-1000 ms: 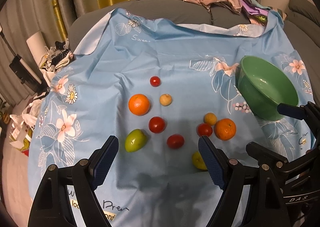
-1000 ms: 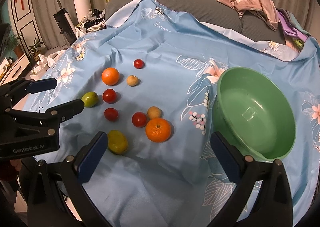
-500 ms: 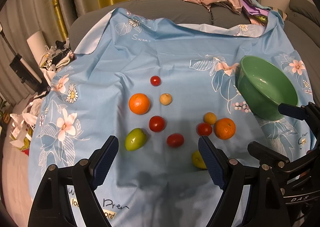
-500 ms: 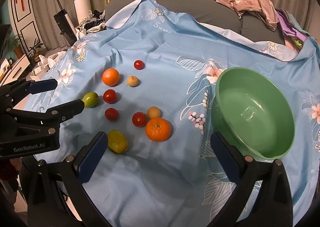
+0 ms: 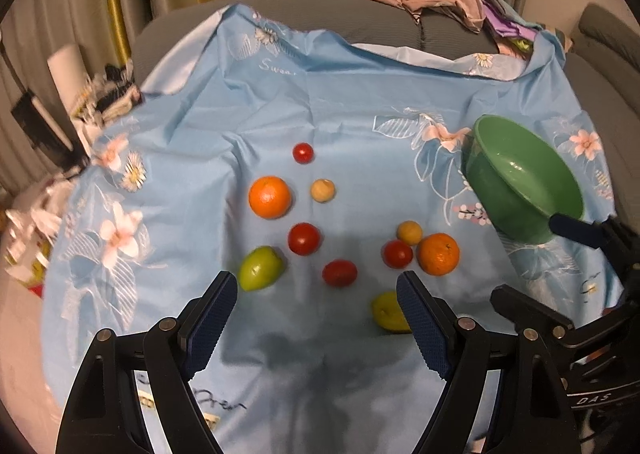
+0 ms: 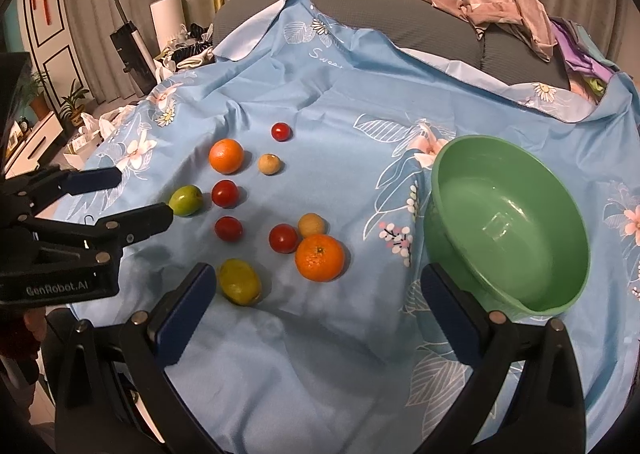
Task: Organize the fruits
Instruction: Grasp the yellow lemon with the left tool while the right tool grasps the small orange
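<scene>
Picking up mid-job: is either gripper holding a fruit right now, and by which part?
Nothing is held. The left gripper and right gripper are both open and empty; the fruit lies on the blue cloth.

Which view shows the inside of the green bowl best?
The right wrist view: the green bowl faces the camera, empty to its base. In the left wrist view the bowl sits at the edge, tilted, partly cut by the right hand-held gripper.

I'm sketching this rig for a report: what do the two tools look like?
Both the left tool and right tool have matte black angular frames with silver rivets and dark blue textured pads. White lettering reads "GenRobot.AI" on the left one's side, "DAS" on the right's. No cables or sleeves show.
</scene>
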Demonstrator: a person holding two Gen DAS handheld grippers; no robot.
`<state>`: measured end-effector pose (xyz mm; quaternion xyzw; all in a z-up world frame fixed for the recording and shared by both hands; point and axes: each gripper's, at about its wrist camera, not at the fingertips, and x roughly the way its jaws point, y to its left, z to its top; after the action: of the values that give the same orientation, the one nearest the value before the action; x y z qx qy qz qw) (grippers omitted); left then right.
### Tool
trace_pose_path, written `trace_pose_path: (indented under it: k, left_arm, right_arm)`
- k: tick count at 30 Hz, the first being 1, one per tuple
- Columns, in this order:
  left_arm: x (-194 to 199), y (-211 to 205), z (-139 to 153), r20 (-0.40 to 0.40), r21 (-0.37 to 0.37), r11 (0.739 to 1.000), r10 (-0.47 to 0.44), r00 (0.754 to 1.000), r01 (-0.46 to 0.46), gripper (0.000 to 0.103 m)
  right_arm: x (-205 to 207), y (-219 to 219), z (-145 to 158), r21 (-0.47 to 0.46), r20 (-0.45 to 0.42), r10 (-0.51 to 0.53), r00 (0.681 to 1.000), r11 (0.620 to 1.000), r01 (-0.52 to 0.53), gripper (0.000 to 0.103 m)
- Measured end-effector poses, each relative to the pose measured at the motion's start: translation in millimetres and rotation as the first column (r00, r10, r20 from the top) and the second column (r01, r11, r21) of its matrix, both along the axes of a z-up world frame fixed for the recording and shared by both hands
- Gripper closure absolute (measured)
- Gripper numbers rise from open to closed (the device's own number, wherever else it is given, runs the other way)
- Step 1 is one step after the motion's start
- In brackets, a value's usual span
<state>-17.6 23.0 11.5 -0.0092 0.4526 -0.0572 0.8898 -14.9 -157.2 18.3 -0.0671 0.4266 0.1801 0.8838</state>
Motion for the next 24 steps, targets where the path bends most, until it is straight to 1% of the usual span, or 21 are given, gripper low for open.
trace_pose_path:
  k: [3, 4, 7, 8, 10, 16, 17, 18, 20, 24]
  left_arm:
    - [-1, 10, -5, -0.055, -0.116, 0.993, -0.024, 0.998, 0.018, 0.021]
    - [-2, 11, -5, -0.059, -0.124, 0.992, -0.03, 0.998, 0.022, 0.021]
    - [-8, 9, -8, -0.05, -0.081, 0.996, -0.042, 0.998, 0.038, 0.021]
    - [-10, 9, -9, -0.048, -0.077, 0.996, -0.049, 0.998, 0.045, 0.021]
    - [-11, 10, -13, -0.048, -0.092, 0.994, -0.063, 0.997, 0.058, 0.021]
    - [-7, 8, -21, -0.048, -0.17, 0.979, -0.125, 0.991, 0.115, 0.021]
    - [-6, 7, -25, -0.052, -0.18, 0.975, -0.139, 0.989, 0.127, 0.023]
    - [-5, 5, -27, -0.061, -0.186, 0.973, -0.147, 0.987, 0.134, 0.027]
    - [-2, 0, -35, -0.089, -0.196, 0.968, -0.174, 0.981, 0.154, 0.031]
    - [4, -10, -46, -0.125, -0.207, 0.962, -0.207, 0.97, 0.178, 0.031]
  right_arm:
    - [-2, -2, -2, 0.031, -0.015, 0.015, 1.0, 0.999, -0.014, 0.0]
    - [-2, -3, -3, 0.046, -0.021, 0.019, 1.0, 0.999, -0.018, 0.0]
    - [-3, -7, -8, 0.097, -0.038, 0.023, 0.999, 0.995, -0.02, 0.001]
    - [-3, -8, -10, 0.116, -0.045, 0.023, 0.999, 0.993, -0.018, 0.001]
    - [-2, -10, -14, 0.137, -0.055, 0.023, 0.998, 0.99, -0.015, 0.003]
    - [3, -7, -34, 0.174, -0.109, 0.051, 0.993, 0.984, -0.031, 0.021]
    - [5, -7, -37, 0.175, -0.114, 0.053, 0.992, 0.984, -0.032, 0.026]
    - [6, -7, -39, 0.17, -0.118, 0.049, 0.992, 0.985, -0.028, 0.029]
    - [11, -10, -44, 0.155, -0.123, 0.031, 0.992, 0.988, -0.011, 0.031]
    - [19, -15, -50, 0.151, -0.133, 0.016, 0.991, 0.989, 0.005, 0.032]
